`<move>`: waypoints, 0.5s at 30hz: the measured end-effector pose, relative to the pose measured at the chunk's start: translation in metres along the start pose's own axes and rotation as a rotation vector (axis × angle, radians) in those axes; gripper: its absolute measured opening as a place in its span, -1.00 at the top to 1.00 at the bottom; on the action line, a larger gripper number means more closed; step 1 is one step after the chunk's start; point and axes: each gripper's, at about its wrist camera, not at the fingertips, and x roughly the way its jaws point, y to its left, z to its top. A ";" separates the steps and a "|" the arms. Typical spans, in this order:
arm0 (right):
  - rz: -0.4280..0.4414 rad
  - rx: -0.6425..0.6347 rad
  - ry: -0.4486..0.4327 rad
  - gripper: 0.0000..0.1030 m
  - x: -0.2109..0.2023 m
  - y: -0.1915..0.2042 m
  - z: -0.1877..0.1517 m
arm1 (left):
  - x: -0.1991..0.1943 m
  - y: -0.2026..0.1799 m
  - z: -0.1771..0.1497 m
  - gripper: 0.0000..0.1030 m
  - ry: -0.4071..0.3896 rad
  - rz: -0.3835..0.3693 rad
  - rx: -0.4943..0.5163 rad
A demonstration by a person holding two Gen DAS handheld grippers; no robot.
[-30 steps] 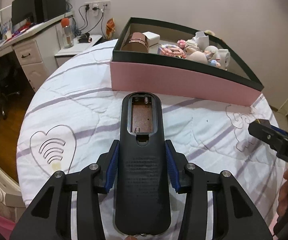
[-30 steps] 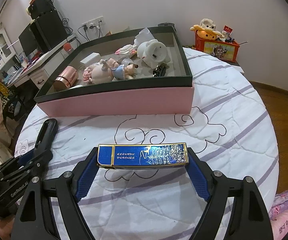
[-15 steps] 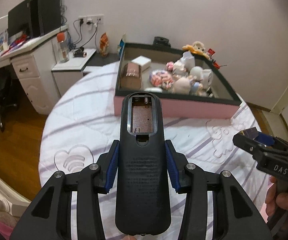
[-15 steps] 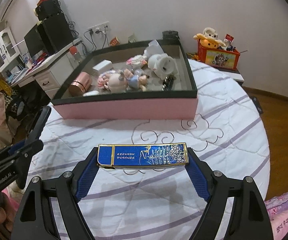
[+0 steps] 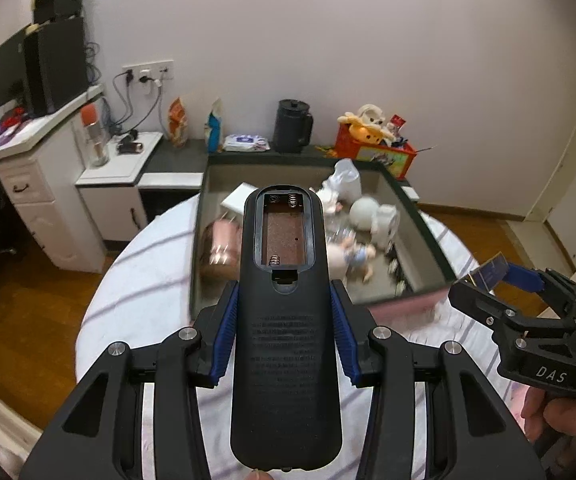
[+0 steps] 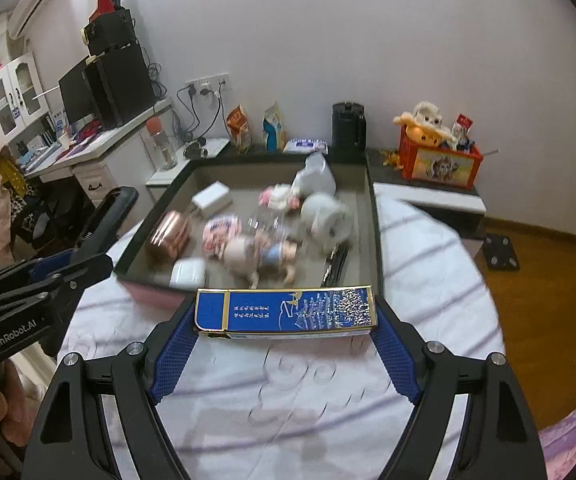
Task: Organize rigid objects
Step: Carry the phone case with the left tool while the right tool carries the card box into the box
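While our left tool (image 5: 283, 312) clamps the black remote (image 5: 285, 344), our right tool (image 6: 285, 332) grips the blue box (image 6: 285, 310) above the bed's (image 6: 328, 412) quilt, near the pink tray (image 6: 372, 216).

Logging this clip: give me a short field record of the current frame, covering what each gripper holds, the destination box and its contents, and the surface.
left gripper: jaws shut on black remote, back up, battery bay open and without batteries
right gripper: jaws shut on blue box, held crosswise
tray box: pink outside, dark rim, lying on the bed
tray contents: copper cylinder, white earbud case, doll figure, white mug, small white box
surface: white quilt with purple stripes
image quality: motion blur over the tray
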 end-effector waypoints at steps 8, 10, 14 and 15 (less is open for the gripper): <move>-0.014 -0.006 -0.010 -0.61 0.031 -0.019 0.056 | 0.055 -0.002 0.047 0.15 0.037 -0.022 0.012; -0.022 -0.014 -0.003 -0.61 0.043 -0.021 0.066 | 0.073 -0.003 0.055 0.15 0.058 -0.023 0.017; -0.020 -0.025 0.022 -0.61 0.068 -0.024 0.078 | 0.109 -0.005 0.066 0.14 0.109 -0.036 0.023; -0.015 -0.029 0.032 -0.61 0.074 -0.024 0.079 | 0.115 -0.005 0.067 0.14 0.119 -0.038 0.022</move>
